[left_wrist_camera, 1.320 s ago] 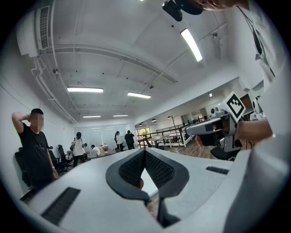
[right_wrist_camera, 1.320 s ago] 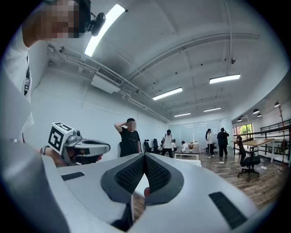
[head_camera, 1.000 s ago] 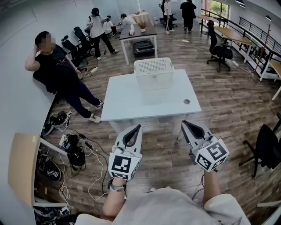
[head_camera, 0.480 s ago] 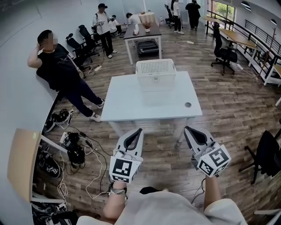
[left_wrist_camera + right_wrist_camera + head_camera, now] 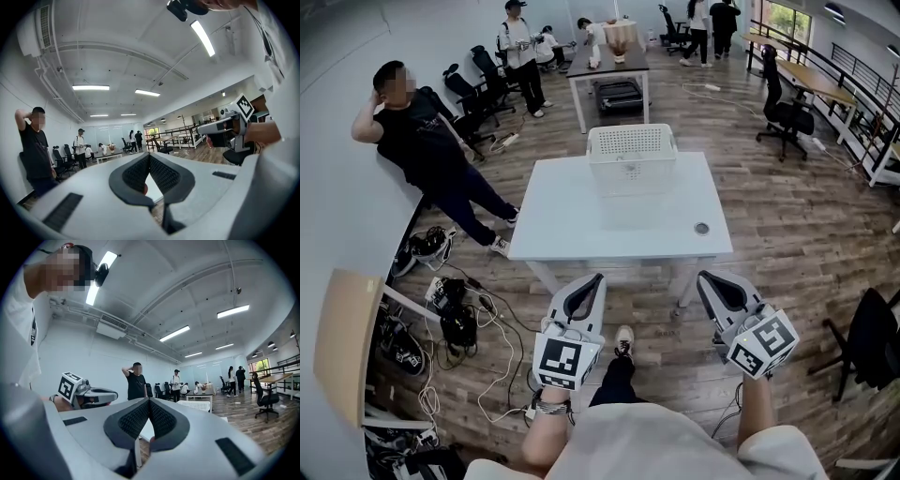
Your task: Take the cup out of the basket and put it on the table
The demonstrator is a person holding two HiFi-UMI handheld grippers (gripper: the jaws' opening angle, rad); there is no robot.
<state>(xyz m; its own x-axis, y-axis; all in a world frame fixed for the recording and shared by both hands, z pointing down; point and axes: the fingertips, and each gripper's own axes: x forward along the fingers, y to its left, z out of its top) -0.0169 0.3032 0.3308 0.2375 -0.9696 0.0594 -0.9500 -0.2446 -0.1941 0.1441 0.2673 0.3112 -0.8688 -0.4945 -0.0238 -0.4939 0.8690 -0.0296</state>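
White plastic, pierced with small holes, makes up the basket (image 5: pixel 631 157), which stands at the far edge of a white desk (image 5: pixel 581 225), roughly midway along that edge. The cup cannot be made out in any view; the basket's inside does not show it, and nothing like it stands on the bare desk top. Near the desk's right front corner sits a small round cable hole (image 5: pixel 701 228). Both claws are held level short of the desk's near edge, over the wood floor (image 5: pixel 787 234) and well apart from the basket. The left claw (image 5: pixel 598 278) has its dark ribbed pads pressed together to a point with nothing between them, and the right claw (image 5: pixel 701 276) is likewise closed tip to tip and empty. Between the two, lower down, a shoe (image 5: pixel 623 341) of the wearer shows. A person in black (image 5: pixel 417 141) leans against the wall at the left, one arm raised behind the head, and a tangle of cables (image 5: pixel 459 323) lies on the floor below.
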